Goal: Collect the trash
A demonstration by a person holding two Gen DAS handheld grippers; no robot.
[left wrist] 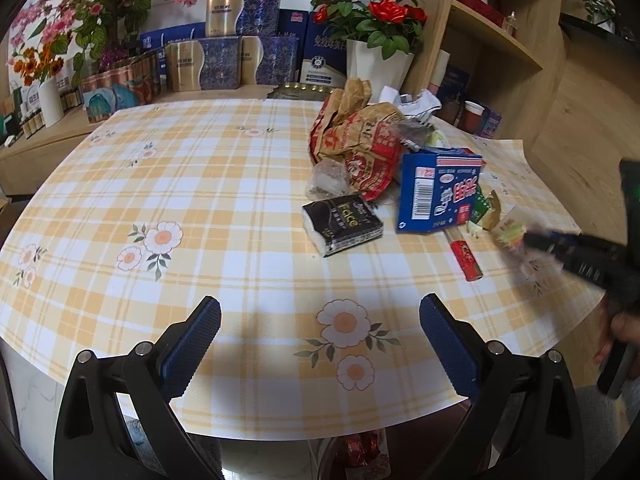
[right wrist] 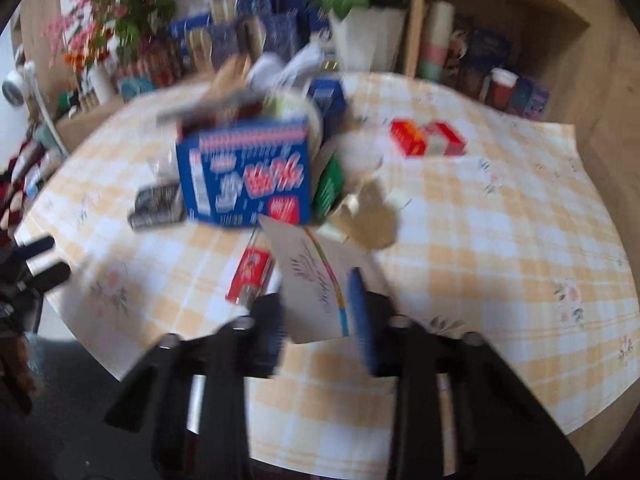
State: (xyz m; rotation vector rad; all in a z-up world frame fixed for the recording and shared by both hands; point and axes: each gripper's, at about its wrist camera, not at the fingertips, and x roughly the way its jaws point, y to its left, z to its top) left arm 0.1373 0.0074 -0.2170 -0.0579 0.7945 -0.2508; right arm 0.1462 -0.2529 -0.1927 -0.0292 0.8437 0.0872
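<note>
Trash pile (left wrist: 384, 160); red packets (right wrist: 428, 138) only right-wrist view

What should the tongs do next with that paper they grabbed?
Probably lift it clear of the table. The right tongs seem shut on the white paper wrapper with a coloured stripe, which sits beside the blue printed cardboard box. The left tongs hang open, holding nothing.

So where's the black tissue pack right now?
In the left wrist view, the black tissue pack lies on the checked tablecloth, just left of the blue carton and in front of the crumpled paper bag.
</note>
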